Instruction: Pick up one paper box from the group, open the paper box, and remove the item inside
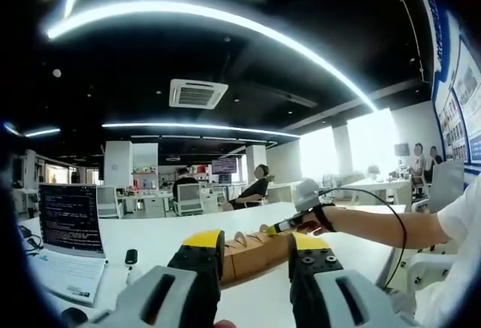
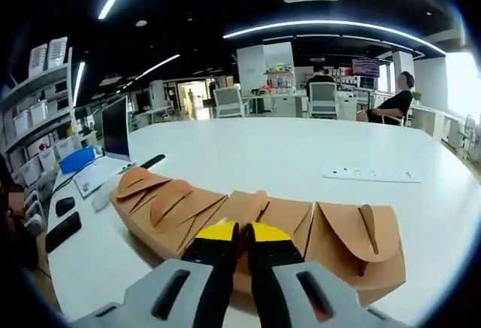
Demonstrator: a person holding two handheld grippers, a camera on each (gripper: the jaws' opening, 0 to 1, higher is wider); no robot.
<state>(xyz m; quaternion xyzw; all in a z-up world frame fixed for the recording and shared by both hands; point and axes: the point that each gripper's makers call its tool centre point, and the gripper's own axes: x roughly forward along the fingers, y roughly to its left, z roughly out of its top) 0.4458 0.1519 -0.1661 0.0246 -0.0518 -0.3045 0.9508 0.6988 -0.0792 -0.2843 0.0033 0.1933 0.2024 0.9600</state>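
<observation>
- Brown kraft card makes up the paper boxes (image 2: 248,219), a row of them on the white table (image 2: 301,155), each with curved, petal-like flaps folded over the top.
- In the right gripper view the right gripper (image 2: 239,232) has its yellow-tipped fingers (image 2: 216,232) drawn narrow, nearly touching, pinched on the top edge of the middle box (image 2: 282,215); whether the card is truly gripped between them is hard to make out.
- One box (image 2: 361,241) lies just right of those fingers, its slit flap upright; another box (image 2: 161,204) runs off to their left, flaps closed.
- All boxes look closed, so their contents are hidden.
- In the left gripper view the left gripper (image 1: 255,249) holds its fingers (image 1: 201,241) wide, with a brown box (image 1: 255,256) lying between them; I cannot tell if they touch it.
- Just beyond those fingers, a person's hand (image 1: 319,219) comes in from the right holding the other gripper, a black cable (image 1: 391,215) looping off it.
- Left of the left fingers stand a laptop (image 1: 71,219) with a lit screen, a sheet of paper (image 1: 68,271) and a small dark object that is too small to identify.
- Beyond the right fingers a white power strip (image 2: 372,172) lies on the table.
- Far off, office chairs, desks and seated people blur together.
</observation>
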